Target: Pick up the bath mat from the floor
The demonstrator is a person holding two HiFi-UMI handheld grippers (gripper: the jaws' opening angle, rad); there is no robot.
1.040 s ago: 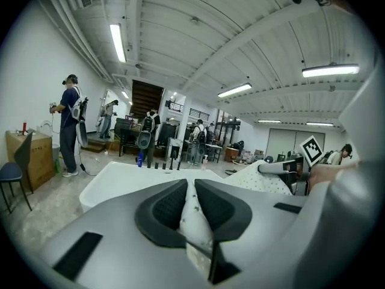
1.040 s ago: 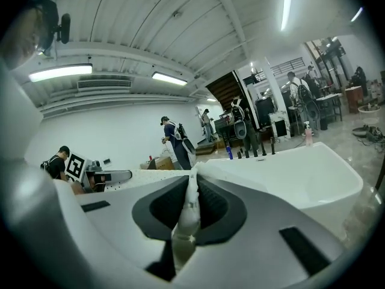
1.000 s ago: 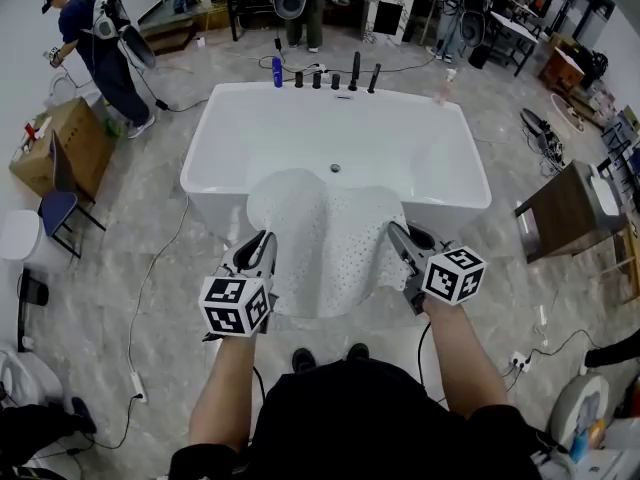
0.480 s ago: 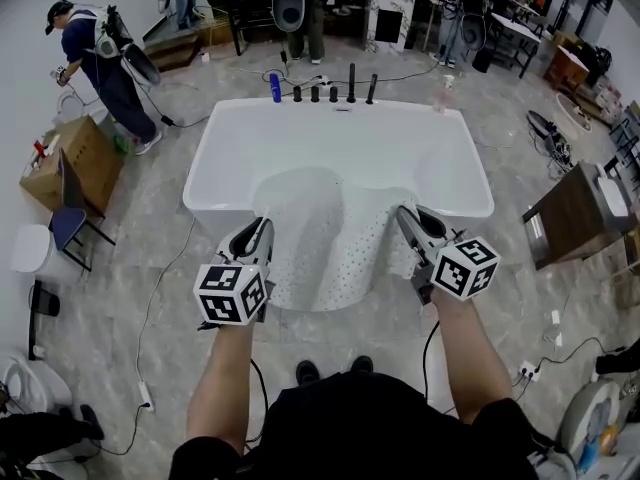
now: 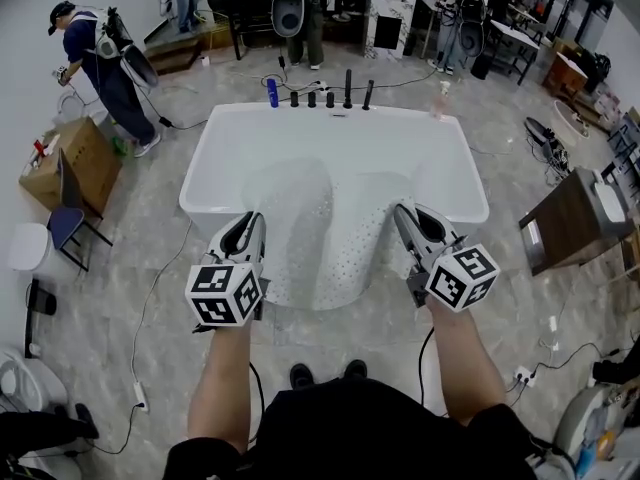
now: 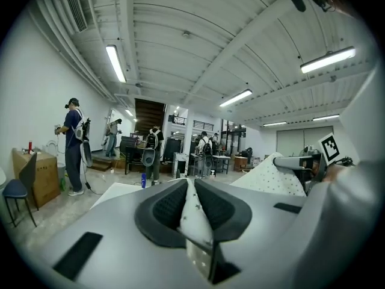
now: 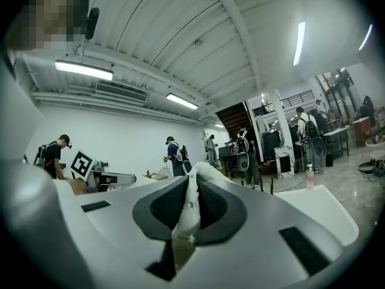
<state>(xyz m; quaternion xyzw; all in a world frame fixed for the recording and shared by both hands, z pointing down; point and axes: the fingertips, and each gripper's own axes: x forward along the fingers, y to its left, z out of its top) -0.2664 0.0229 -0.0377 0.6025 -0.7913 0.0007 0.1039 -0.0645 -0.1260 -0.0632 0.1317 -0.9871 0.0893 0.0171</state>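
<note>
For this lift, I'd say the two hands should rise together and stay level. The grippers should be kept far enough apart that the sheet hangs flat rather than folding, and neither pinch should ease until the lower edge is well clear. Closest to the person, the left gripper (image 5: 248,236) has its jaws almost fully together, with a thin fold of the white, hole-dotted rubber bath mat (image 5: 325,233) nipped between its dark pads. The right gripper (image 5: 408,230), level with it on the other side, is closed just as tightly on the opposite corner of the same mat. The mat sags between them, raised off the floor, and its bulging middle shows against the near rim of the white freestanding bathtub (image 5: 200,168); I cannot tell whether it touches that rim. Beyond the tub stands a row of black taps (image 5: 330,96) and a blue bottle (image 5: 272,92).
</note>
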